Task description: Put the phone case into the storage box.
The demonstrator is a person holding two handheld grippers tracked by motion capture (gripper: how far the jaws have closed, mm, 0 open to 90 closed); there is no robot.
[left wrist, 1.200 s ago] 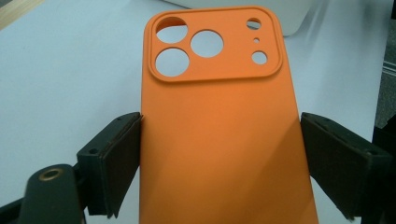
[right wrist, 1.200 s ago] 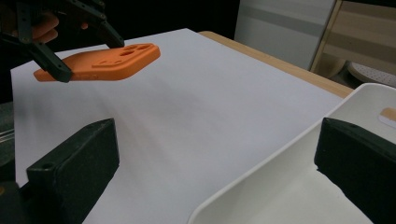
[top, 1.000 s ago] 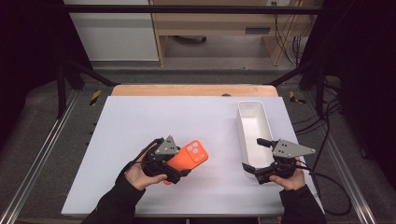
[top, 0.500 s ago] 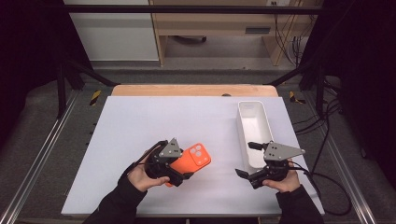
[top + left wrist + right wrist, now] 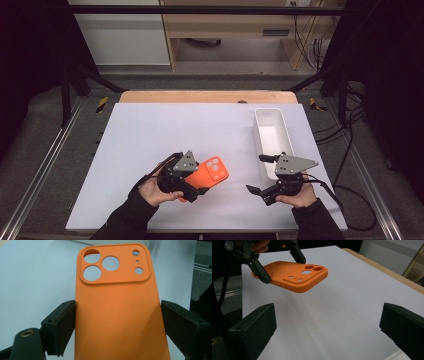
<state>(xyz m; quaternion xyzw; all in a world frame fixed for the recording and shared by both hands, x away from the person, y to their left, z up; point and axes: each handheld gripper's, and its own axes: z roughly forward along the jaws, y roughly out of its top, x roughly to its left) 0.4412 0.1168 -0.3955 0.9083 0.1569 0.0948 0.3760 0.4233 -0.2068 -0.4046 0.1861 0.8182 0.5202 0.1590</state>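
**A:** so what's going on at the left gripper (image 5: 192,184)? its fingers (image 5: 61,326) look clamped on the long edges of the orange phone case (image 5: 117,312); one pad on each side, camera cutouts pointing away from the hand.

**B:** yep, held tight; from the right gripper view the phone case (image 5: 294,275) is clearly up off the white tabletop (image 5: 342,305), roughly level with its back face up; in the high view it sits over the near-middle part of the tabletop (image 5: 150,130), left of center.

**A:** and the right gripper (image 5: 260,174)?

**B:** fingers (image 5: 253,327) spread wide with nothing between them, just bare tabletop past them; they've eased in a hair just now but they're basically full open; it's aimed across at the case, well apart from it.

**A:** anything else around?

**B:** a white tray (image 5: 272,135) standing lengthwise on the right side of the tabletop; the right gripper hangs just beside its near end; a wooden strip (image 5: 205,96) runs along the far edge.
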